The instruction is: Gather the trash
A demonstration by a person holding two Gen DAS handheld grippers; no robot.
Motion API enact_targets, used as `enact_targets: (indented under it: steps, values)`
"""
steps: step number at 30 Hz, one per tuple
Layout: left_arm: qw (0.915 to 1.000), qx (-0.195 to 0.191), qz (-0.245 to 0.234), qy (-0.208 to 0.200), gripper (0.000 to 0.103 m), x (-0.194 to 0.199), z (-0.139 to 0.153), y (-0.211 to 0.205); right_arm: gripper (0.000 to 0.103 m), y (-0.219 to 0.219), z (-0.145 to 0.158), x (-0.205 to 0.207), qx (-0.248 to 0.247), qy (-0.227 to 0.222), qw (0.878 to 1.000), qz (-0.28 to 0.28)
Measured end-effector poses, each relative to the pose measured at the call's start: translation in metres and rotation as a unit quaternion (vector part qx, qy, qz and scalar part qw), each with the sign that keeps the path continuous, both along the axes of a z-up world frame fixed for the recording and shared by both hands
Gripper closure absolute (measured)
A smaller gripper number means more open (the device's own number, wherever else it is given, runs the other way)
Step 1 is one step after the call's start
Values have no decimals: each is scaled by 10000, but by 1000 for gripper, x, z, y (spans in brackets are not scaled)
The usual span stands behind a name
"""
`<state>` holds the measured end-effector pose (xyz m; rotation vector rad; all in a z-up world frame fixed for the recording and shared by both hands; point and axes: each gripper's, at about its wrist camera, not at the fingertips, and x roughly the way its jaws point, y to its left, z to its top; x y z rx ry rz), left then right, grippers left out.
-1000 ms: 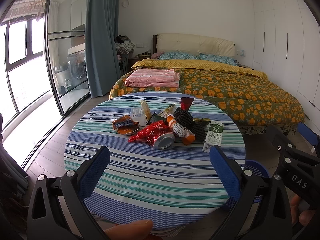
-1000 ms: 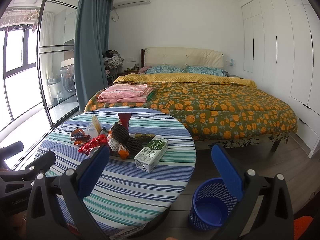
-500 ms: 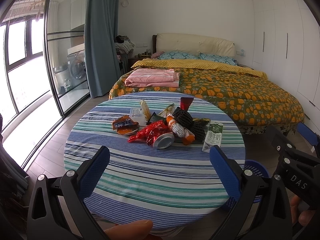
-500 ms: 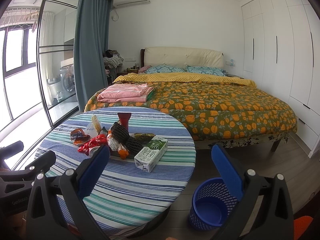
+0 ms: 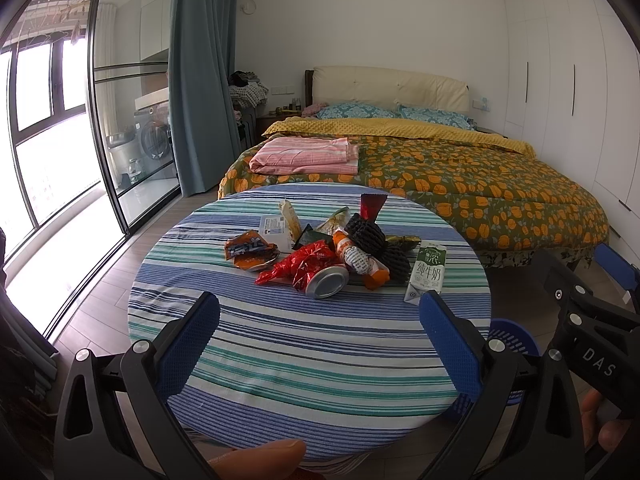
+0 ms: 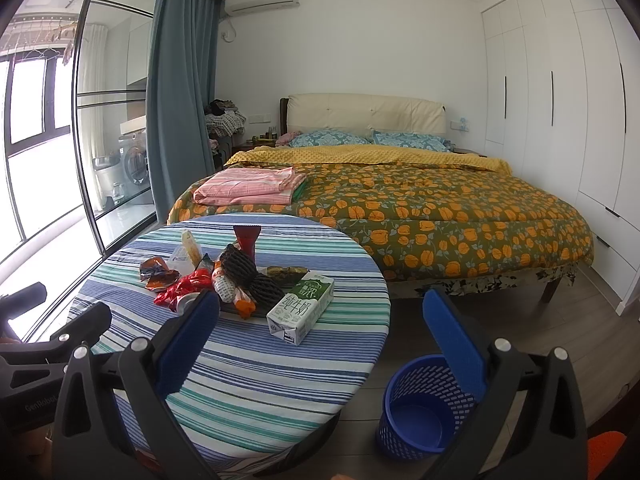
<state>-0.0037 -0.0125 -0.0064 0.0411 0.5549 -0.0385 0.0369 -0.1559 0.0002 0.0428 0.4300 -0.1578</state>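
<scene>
Round table (image 5: 304,360), striped cloth, centre of frame in left wrist view, lower left in right wrist view.

Trash pile, mid-table:
- 1 milk carton (image 6: 301,307), green and white, lying flat at right edge of pile, nearest table rim on basket side.
- 1 metal can (image 5: 327,281), on its side, base toward camera, touching red wrapper (image 5: 298,266).
- 1 orange wrapper (image 5: 250,250), left edge of pile, slightly apart.
- 2 black foam nets (image 5: 366,232), stacked over further wrappers; count of smaller pieces behind not readable.

Blue basket (image 6: 422,408), on floor, lower right of right wrist view, just beside table, apparently holding nothing.

Left gripper (image 5: 319,334): spread wide, nothing between pads, lower centre of frame, short of pile, above near half of table. Level, aimed forward at pile. Thumb visible at bottom edge.

Right gripper (image 6: 320,338): spread wide, nothing held, straddling table rim and basket in view. Level, forward-facing, beside left gripper.

Step in hand, judged: approach before 1st pick; nothing yet collected.

Recommended handling: start with outliers, carton for right, orange wrapper for left, sparing pile from disturbance. Carton: close across narrow sides. Can: likely to roll, so pinch across body, not rim. Wrappers: pinch raised crease, avoid catching cloth. Release low over basket.
</scene>
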Motion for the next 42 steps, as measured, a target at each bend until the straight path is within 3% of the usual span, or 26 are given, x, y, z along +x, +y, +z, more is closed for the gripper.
enact_targets:
  steps: [42]
  values:
    - [10000, 26, -1, -1, 4, -2, -2, -1, 4, -3, -2, -1, 4, 18, 10000, -11]
